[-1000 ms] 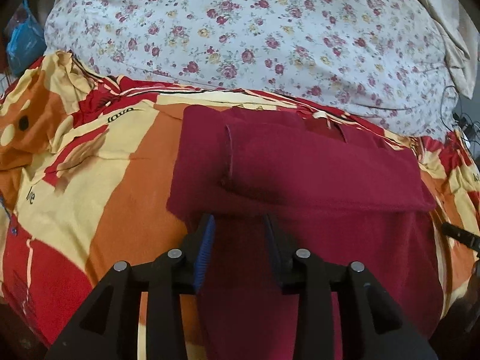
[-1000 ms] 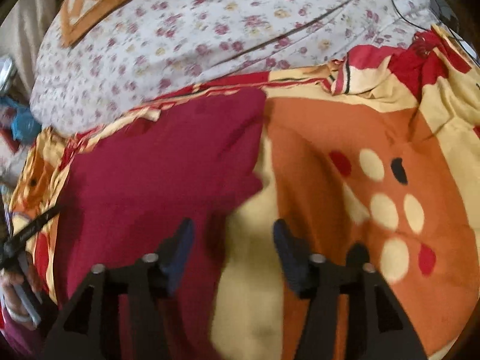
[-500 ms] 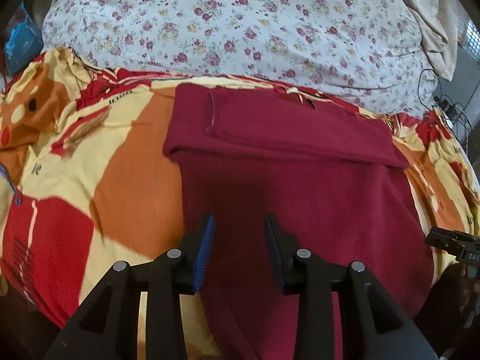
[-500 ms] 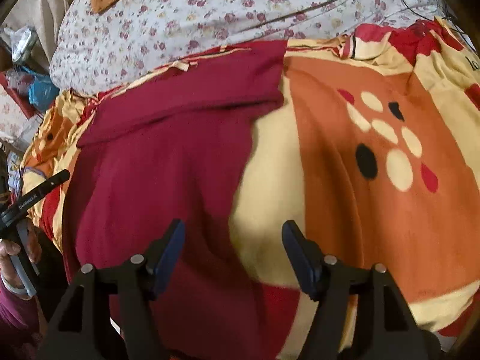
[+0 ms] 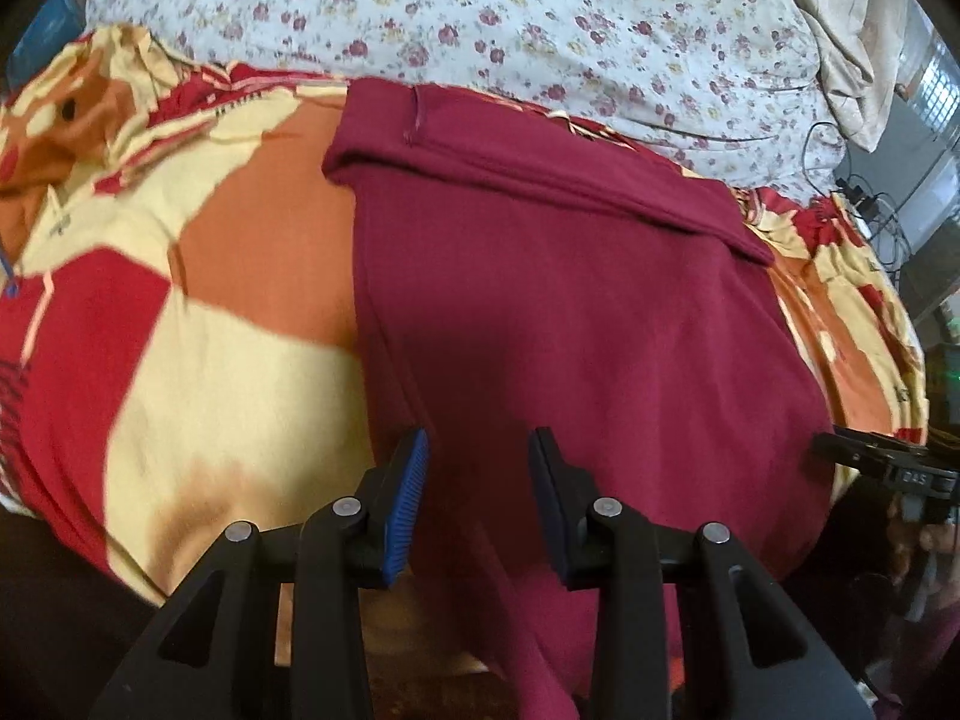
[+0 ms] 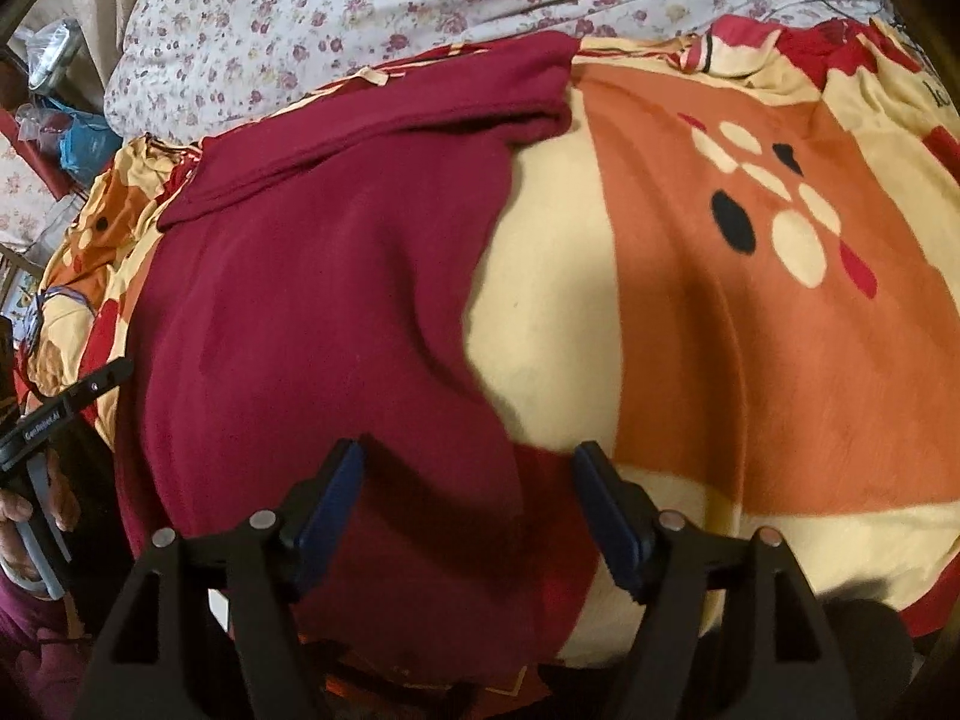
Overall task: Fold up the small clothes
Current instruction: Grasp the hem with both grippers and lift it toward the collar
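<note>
Maroon garment [image 5: 576, 324] lay spread on the patterned blanket [image 5: 240, 252], its far edge already folded over into a band near the floral pillow [image 5: 540, 24]; near hem hung off the front edge of the bed.

Left gripper [image 5: 478, 498] hovered above the near left edge of the cloth, jaws parted, nothing pinched between the pads; right gripper [image 6: 467, 510] hovered over the near right edge, jaws opening wide, cloth below them but not pressed.

Risks, as judged: the hem droops past the bed edge, so a shallow bite could take one layer only and leave the fold crooked; the blanket lies directly underneath, so a deep bite could catch it with the cloth; uneven lift between the two sides would skew the folded band.

Against a second before: both views showed more of the near hem and bed edge, the folded band sitting farther off; right jaws stood wider than before; left gap looked unchanged.
</note>
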Action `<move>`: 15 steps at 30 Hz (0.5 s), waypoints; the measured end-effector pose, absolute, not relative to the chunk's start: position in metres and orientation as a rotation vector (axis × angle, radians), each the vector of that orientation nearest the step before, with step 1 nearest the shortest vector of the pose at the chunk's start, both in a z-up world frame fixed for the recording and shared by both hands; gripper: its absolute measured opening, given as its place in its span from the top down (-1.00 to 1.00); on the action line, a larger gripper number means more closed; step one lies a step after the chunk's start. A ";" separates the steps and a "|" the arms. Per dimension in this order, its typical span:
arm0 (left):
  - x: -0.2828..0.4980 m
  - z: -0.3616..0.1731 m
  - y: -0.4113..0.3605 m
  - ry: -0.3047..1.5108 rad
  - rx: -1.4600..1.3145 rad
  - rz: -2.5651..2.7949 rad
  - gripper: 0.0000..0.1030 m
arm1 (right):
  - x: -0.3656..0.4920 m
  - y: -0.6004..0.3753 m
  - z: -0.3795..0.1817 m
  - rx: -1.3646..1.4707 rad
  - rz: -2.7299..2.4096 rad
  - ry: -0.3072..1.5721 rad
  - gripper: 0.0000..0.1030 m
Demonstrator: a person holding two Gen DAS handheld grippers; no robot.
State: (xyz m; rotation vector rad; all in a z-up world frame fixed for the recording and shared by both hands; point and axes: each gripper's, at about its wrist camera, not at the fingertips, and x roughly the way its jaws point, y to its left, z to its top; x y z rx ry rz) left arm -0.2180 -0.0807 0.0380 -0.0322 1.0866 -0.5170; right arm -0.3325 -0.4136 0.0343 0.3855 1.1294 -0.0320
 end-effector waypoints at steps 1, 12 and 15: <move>-0.222 0.035 -0.079 1.101 -0.038 -0.527 0.52 | -0.334 -0.413 0.034 0.391 -0.024 1.134 -0.48; -0.262 0.013 -0.054 1.159 -0.052 -0.528 0.52 | -0.367 -0.394 0.018 0.356 0.132 1.275 -0.50; -0.266 0.011 -0.053 1.179 -0.062 -0.550 0.52 | -0.372 -0.392 0.013 0.375 0.169 1.299 -0.50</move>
